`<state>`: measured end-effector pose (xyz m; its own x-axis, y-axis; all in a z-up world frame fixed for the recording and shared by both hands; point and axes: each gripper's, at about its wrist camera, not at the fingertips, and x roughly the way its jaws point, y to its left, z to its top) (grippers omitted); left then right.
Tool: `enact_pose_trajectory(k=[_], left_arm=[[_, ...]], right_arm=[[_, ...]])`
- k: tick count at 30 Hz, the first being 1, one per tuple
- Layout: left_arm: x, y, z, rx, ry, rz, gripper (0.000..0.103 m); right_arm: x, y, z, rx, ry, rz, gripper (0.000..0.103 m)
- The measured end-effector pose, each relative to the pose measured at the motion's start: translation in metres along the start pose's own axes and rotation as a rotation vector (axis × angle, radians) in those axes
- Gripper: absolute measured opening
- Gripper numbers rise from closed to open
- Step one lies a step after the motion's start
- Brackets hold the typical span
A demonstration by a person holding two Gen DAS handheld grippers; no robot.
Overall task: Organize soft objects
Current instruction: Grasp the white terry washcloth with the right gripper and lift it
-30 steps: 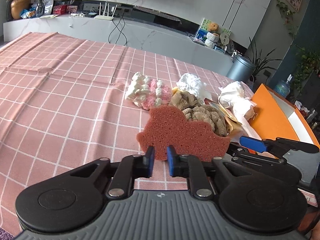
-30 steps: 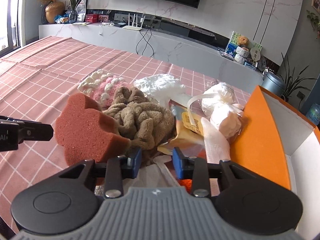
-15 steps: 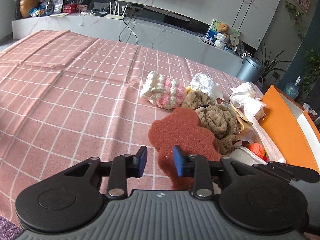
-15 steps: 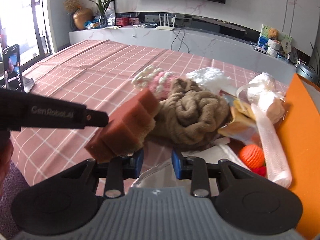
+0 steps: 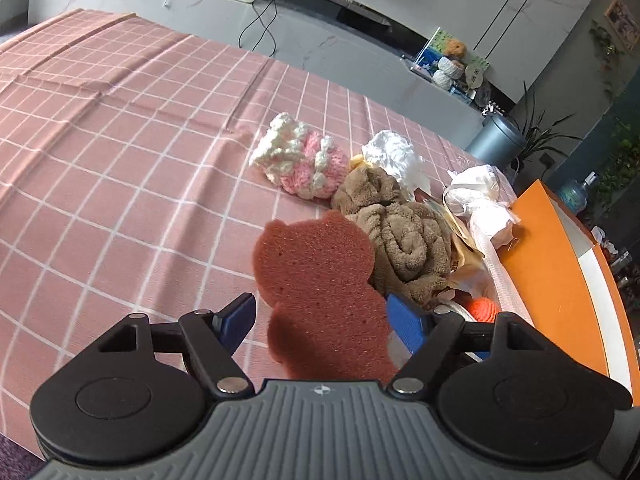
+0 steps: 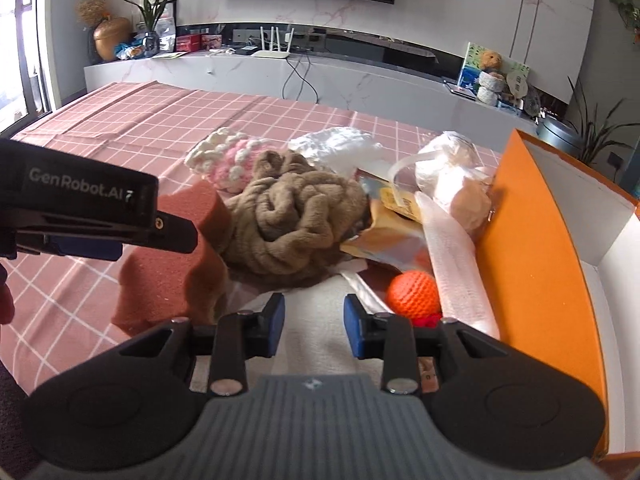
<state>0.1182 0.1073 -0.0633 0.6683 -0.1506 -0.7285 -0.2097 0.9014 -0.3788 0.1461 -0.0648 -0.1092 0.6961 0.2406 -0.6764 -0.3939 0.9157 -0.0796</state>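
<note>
Sponge (image 5: pixel 320 284) sat between the left gripper's (image 5: pixel 322 316) spread, released fingers, its far edge against the towel (image 5: pixel 400 232). The right gripper (image 6: pixel 314 320) hung parted and empty beside the box (image 6: pixel 532 240); bare counter (image 5: pixel 120 140) lay leftward.

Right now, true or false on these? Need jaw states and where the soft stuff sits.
1. The left gripper has its jaws wide open with the red-brown sponge between them. True.
2. The right gripper is shut on the brown towel. False: its jaws are open and hold nothing; the towel lies ahead of them.
3. The orange knitted ball lies outside the orange box, near its side wall. True.
4. The pink-and-white crochet piece sits inside the box. False: it lies on the checked tablecloth, next to the towel.
</note>
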Motion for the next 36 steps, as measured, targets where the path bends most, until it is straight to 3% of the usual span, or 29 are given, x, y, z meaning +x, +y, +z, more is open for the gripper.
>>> enact_pose_trajectory(k=[1, 5, 8, 12, 17, 20, 27, 31, 36], left_arm=[[0.003, -0.003, 0.000, 0.000, 0.004, 0.012, 0.089], [0.013, -0.010, -0.008, -0.009, 0.011, 0.074, 0.097], [0.017, -0.012, -0.013, -0.003, 0.001, 0.080, 0.097], [0.015, -0.030, -0.015, 0.078, -0.018, 0.107, 0.098], [0.025, -0.038, -0.020, 0.136, 0.032, 0.113, 0.097], [0.030, -0.030, -0.020, 0.103, 0.050, 0.099, 0.087], [0.015, -0.006, -0.021, 0.122, 0.047, 0.111, 0.083], [0.007, 0.009, -0.023, 0.121, 0.063, 0.100, 0.082], [0.004, 0.012, -0.025, 0.137, 0.068, 0.086, 0.082]], right_arm=[[0.000, -0.002, -0.001, 0.005, -0.003, -0.004, 0.034], [-0.009, -0.007, -0.008, 0.029, -0.027, -0.009, 0.059], [-0.017, -0.007, -0.018, 0.042, -0.028, -0.003, 0.072], [-0.021, -0.007, -0.026, 0.057, 0.002, 0.004, 0.081], [-0.016, -0.009, -0.031, 0.114, 0.051, 0.027, 0.090], [-0.011, -0.005, -0.032, 0.133, 0.069, 0.033, 0.099], [0.012, -0.006, -0.030, 0.195, 0.138, 0.021, 0.100], [0.018, 0.003, -0.030, 0.157, 0.133, 0.012, 0.101], [0.018, 0.010, -0.028, 0.140, 0.133, 0.061, 0.101]])
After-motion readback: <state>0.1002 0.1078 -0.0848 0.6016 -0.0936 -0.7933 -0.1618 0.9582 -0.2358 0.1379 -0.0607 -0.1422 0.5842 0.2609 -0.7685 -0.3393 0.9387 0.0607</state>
